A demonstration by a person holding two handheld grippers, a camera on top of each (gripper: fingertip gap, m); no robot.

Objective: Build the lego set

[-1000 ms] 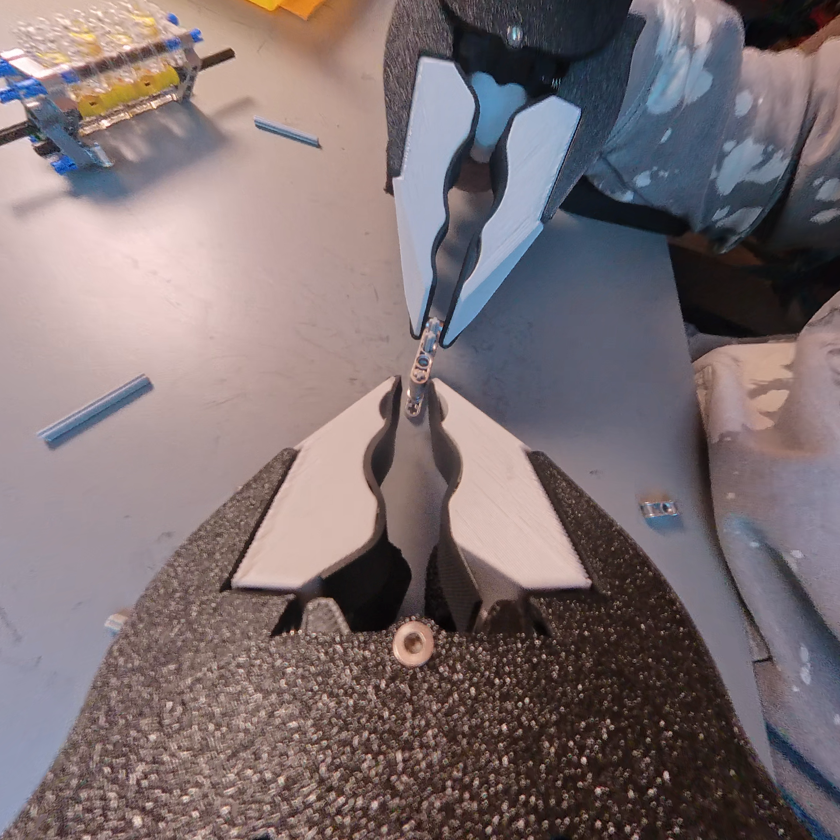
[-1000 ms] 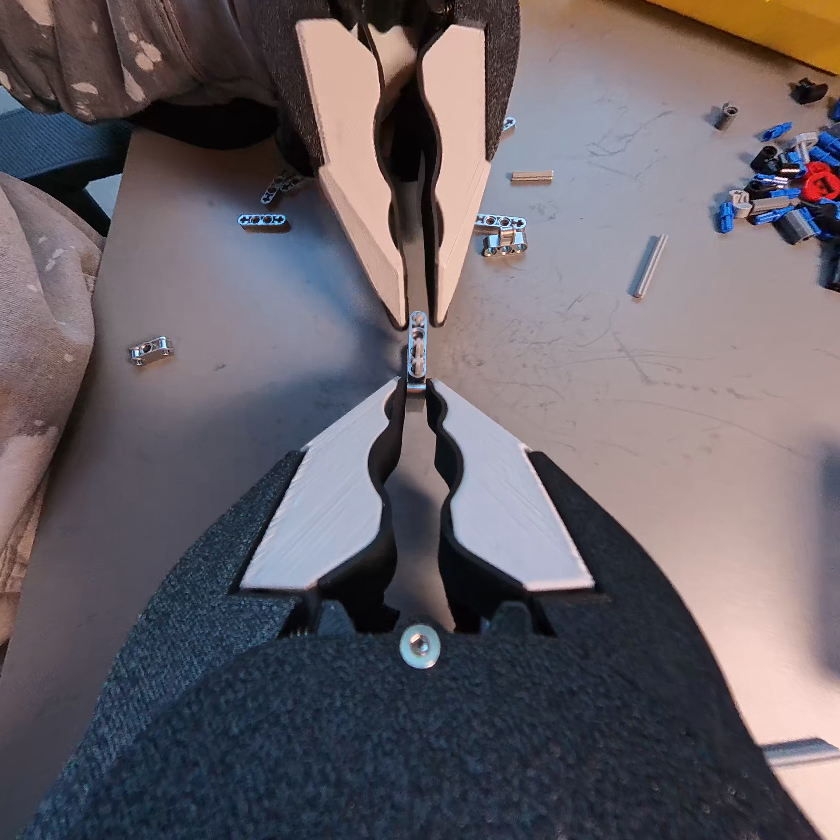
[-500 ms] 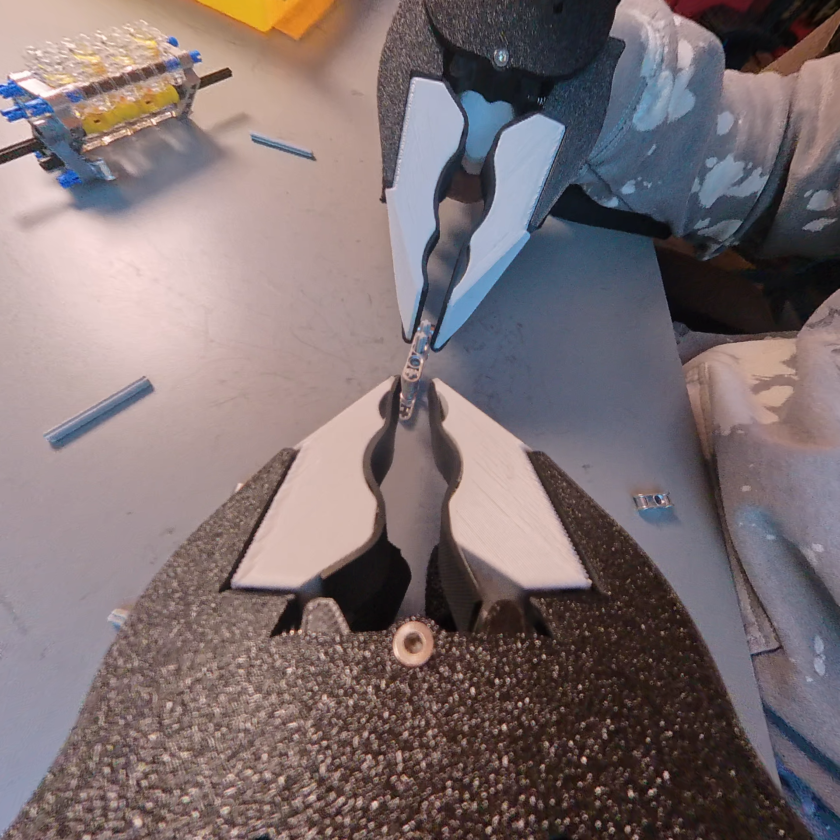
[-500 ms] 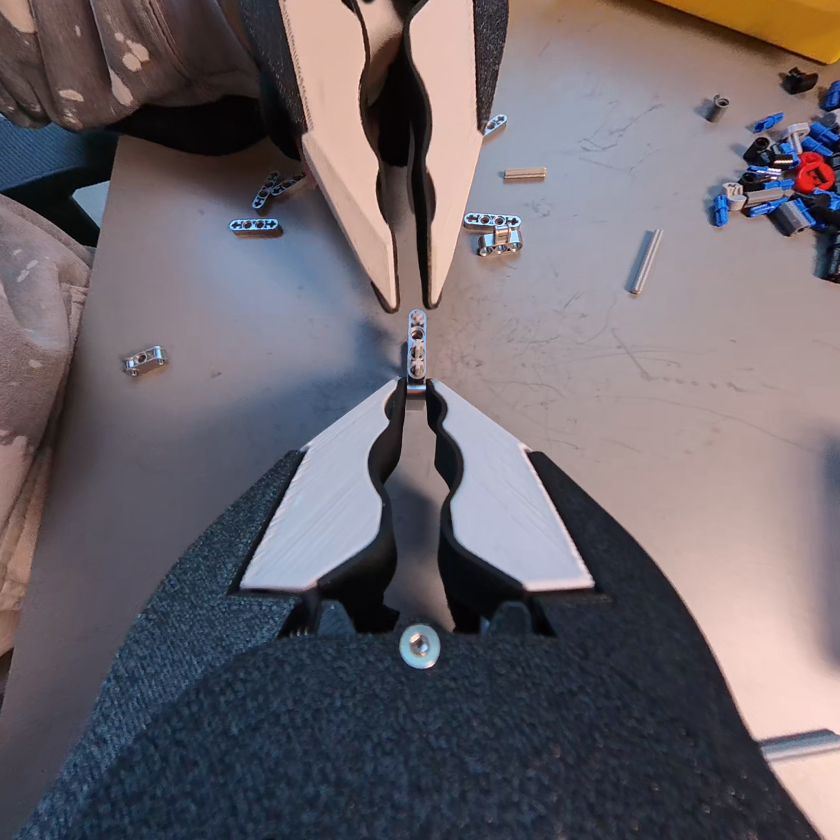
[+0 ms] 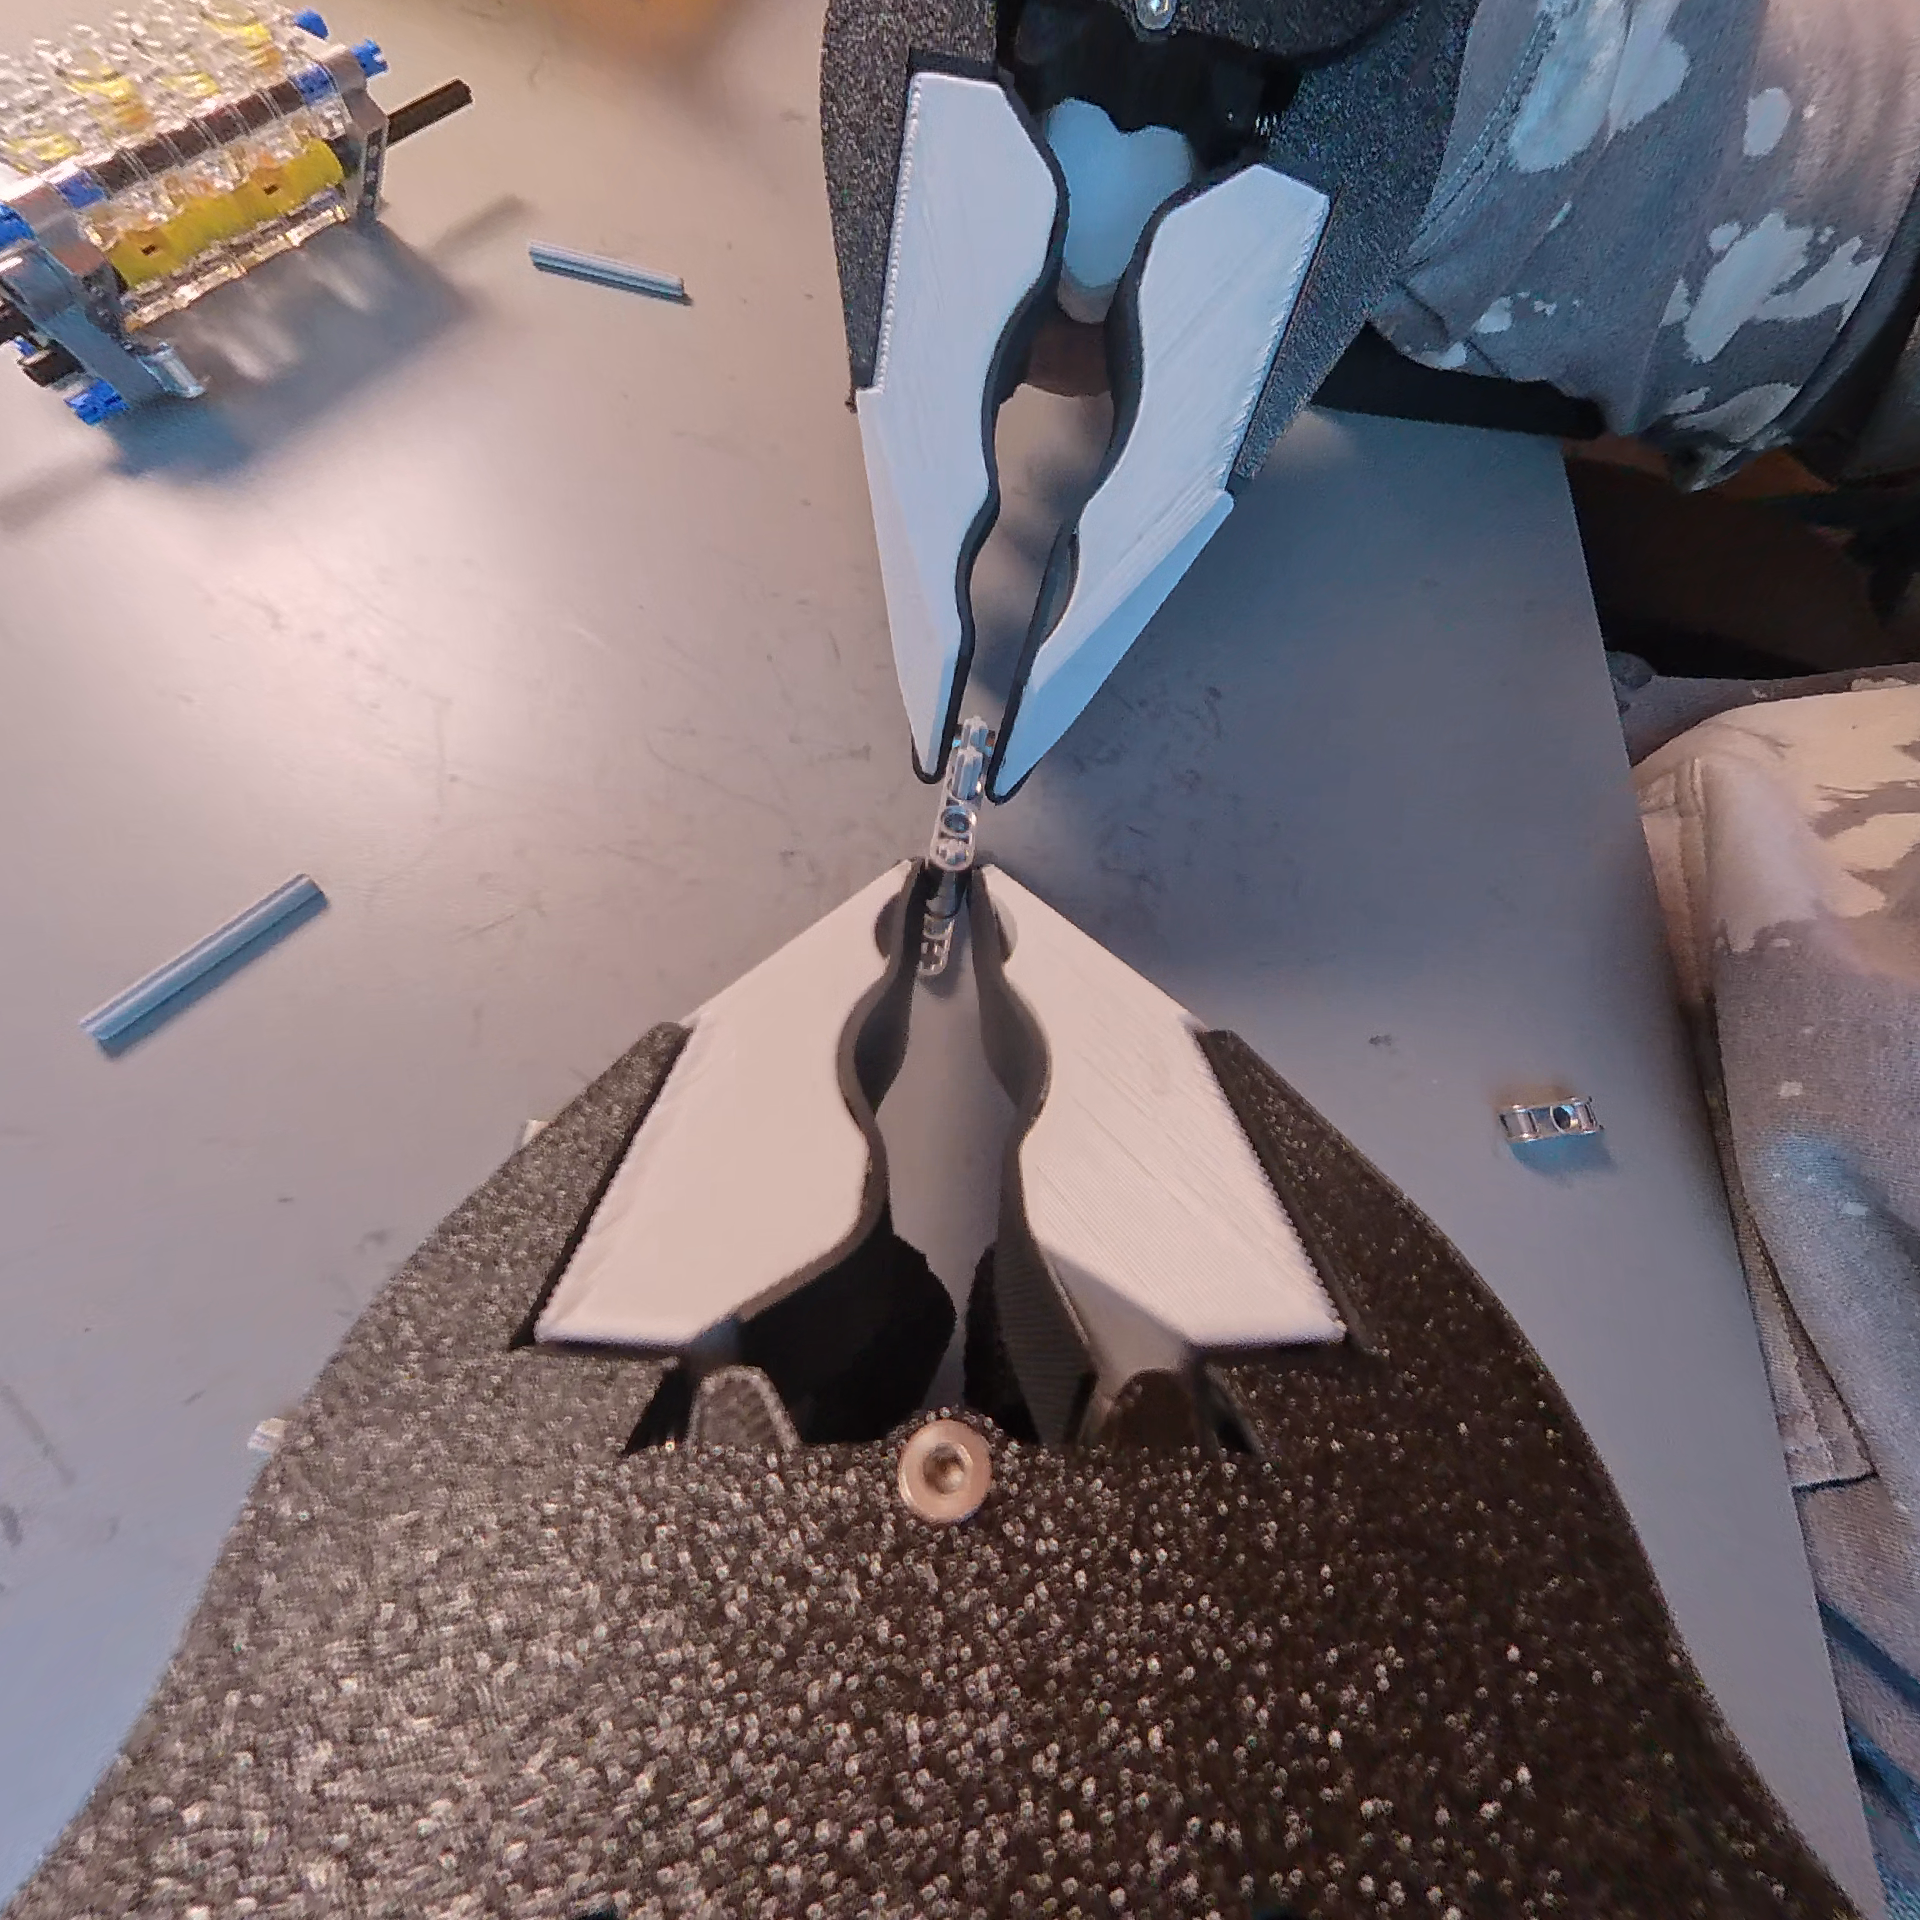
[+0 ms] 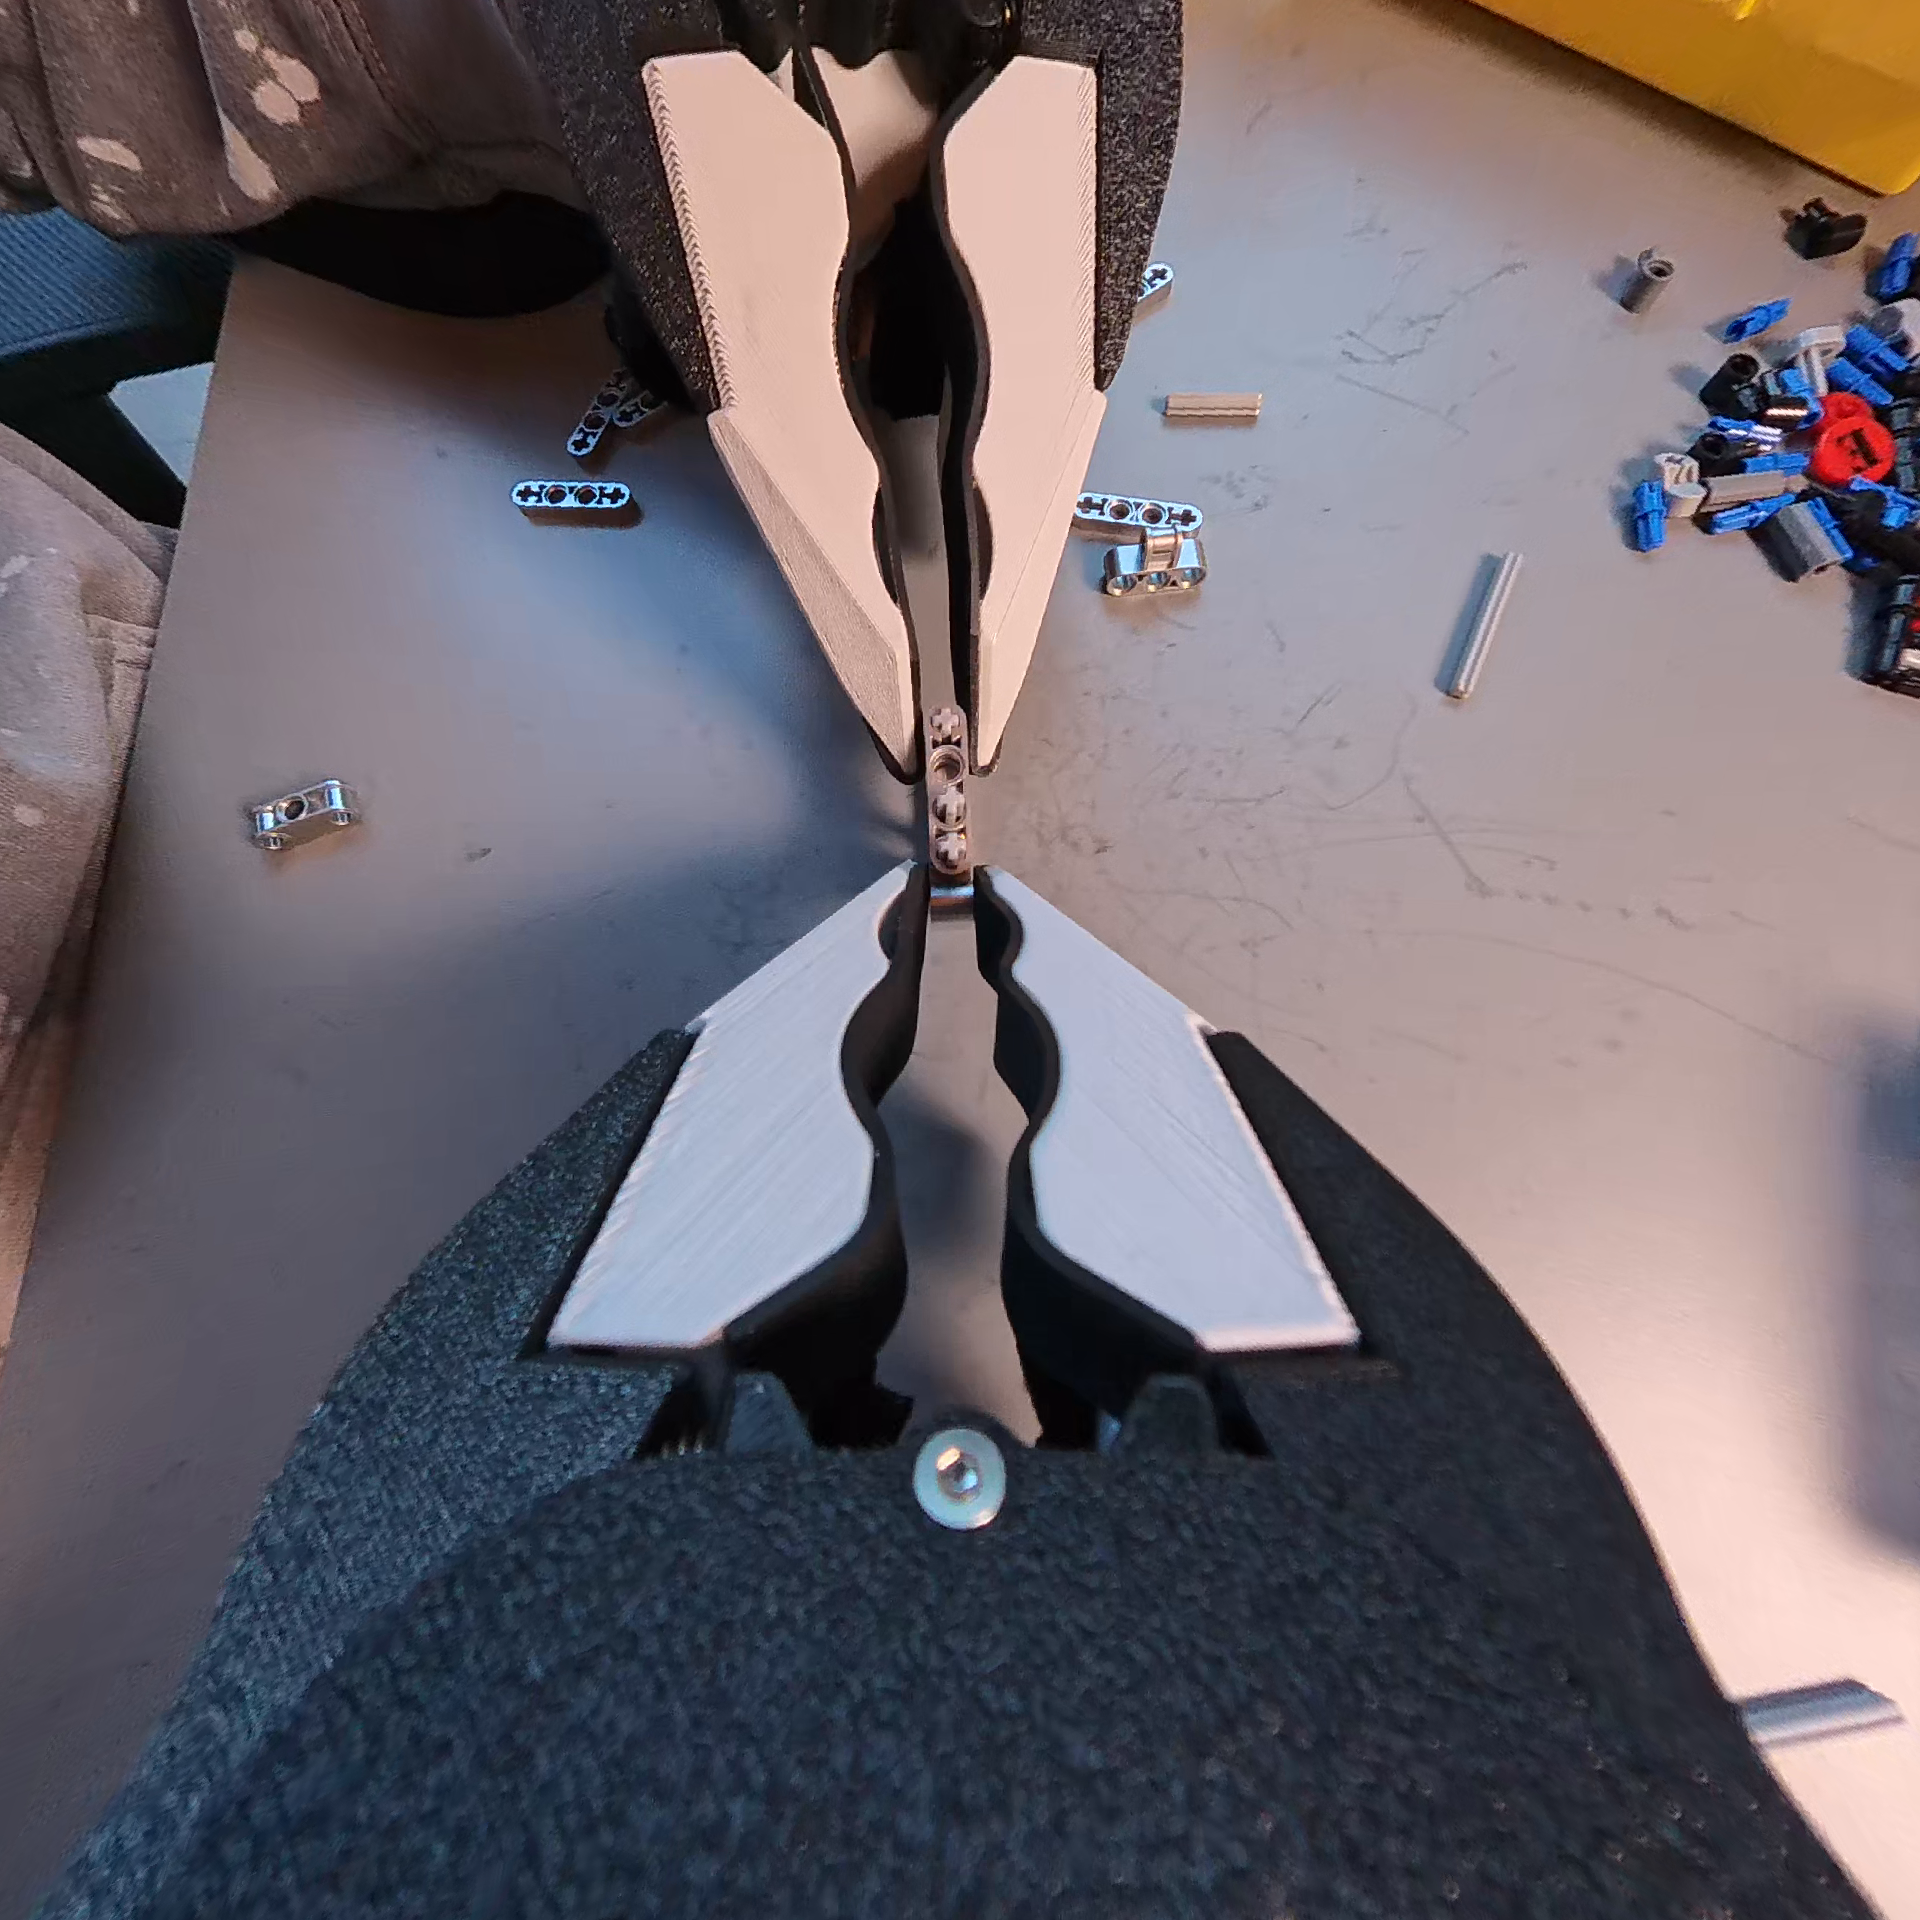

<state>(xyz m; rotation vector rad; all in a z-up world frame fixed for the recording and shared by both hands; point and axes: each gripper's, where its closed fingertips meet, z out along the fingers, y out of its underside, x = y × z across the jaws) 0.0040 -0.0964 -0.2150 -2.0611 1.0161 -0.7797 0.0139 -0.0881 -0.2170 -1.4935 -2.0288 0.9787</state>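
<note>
While both grippers pinch it, left (image 5: 945,883) and right (image 6: 948,883), the thin grey holed beam (image 6: 948,800) bridges their tips.

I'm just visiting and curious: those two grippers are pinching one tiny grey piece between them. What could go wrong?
1. Both the left gripper and right gripper hold the small grey beam only at their very tips, so it might slip or flick away.
2. If dropped, it could be confused with similar grey beams lying on the table.
</note>
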